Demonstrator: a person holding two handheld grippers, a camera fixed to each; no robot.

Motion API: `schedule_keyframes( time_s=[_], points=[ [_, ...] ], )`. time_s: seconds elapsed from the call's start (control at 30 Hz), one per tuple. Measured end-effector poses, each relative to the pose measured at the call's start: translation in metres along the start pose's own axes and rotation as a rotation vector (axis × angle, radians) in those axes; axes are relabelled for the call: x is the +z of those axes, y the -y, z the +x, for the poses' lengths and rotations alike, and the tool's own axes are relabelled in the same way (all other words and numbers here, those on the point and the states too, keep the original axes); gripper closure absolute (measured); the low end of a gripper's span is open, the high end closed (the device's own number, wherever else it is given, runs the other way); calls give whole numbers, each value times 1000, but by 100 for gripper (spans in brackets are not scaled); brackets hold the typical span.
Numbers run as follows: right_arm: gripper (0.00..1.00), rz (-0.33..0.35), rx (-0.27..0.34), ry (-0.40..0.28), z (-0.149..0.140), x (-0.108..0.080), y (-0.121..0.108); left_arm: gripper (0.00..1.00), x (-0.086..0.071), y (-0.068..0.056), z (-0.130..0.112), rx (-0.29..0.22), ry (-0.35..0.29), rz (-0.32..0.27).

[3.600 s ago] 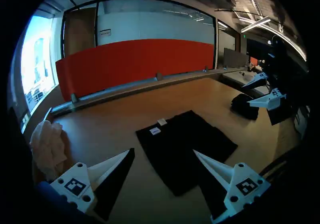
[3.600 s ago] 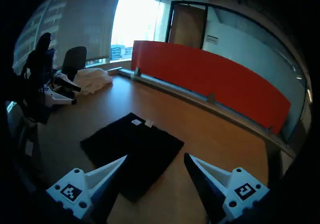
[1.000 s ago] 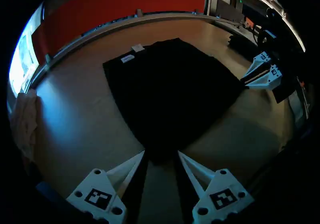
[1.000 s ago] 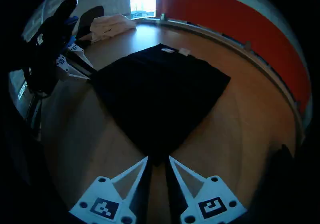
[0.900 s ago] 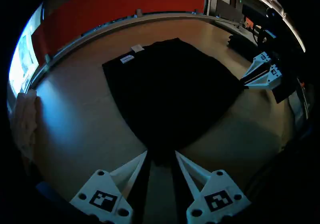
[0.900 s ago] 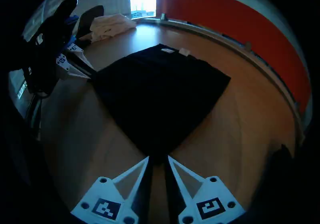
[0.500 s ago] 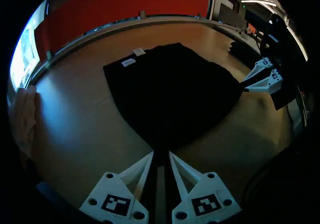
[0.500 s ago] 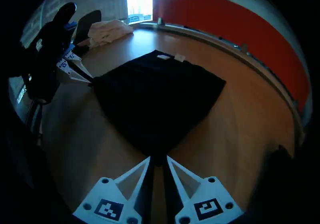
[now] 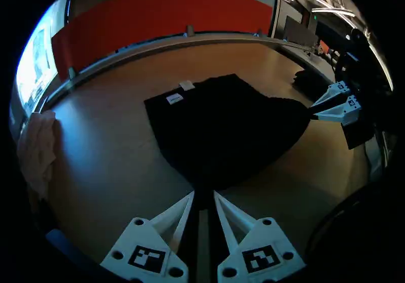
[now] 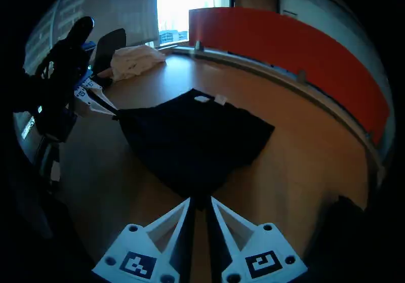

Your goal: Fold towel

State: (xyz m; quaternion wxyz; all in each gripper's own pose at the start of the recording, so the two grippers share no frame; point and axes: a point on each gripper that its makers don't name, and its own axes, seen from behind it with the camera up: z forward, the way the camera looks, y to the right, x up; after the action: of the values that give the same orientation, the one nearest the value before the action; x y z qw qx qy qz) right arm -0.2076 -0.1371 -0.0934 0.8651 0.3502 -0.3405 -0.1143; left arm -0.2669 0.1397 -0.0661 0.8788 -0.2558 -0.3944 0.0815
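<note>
Now gripping the black towel [image 9: 228, 126] at two corners. Clamped on one corner with the left tongs [image 9: 203, 198], bottom centre of the left gripper view; clamped on the other with the right tongs [image 10: 201, 202], bottom centre of the right gripper view. Lifted since a second ago: both held corners up off the wooden table [image 9: 101, 146], far edge with its white tags [image 9: 174, 98] resting mid-frame. Spread wide open 3.6 s back, above the flat towel. Across the upper frame, more of the red partition [image 9: 162, 19] than before; at far left, a pale crumpled cloth [image 9: 38, 151].
</note>
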Motion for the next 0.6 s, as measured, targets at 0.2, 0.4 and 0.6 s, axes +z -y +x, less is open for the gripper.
schedule_keyframes(
  time_s=[0.2,0.4,0.6],
  points=[
    [86,-9,1,-41,25,-20,0,90,-21,-3,15,1,-10,3],
    [86,-12,21,-84,48,-43,2,90,-41,-7,28,4,-12,-2],
    [86,-16,15,-112,64,-65,4,90,-59,-10,39,0,-23,-9]
  ],
)
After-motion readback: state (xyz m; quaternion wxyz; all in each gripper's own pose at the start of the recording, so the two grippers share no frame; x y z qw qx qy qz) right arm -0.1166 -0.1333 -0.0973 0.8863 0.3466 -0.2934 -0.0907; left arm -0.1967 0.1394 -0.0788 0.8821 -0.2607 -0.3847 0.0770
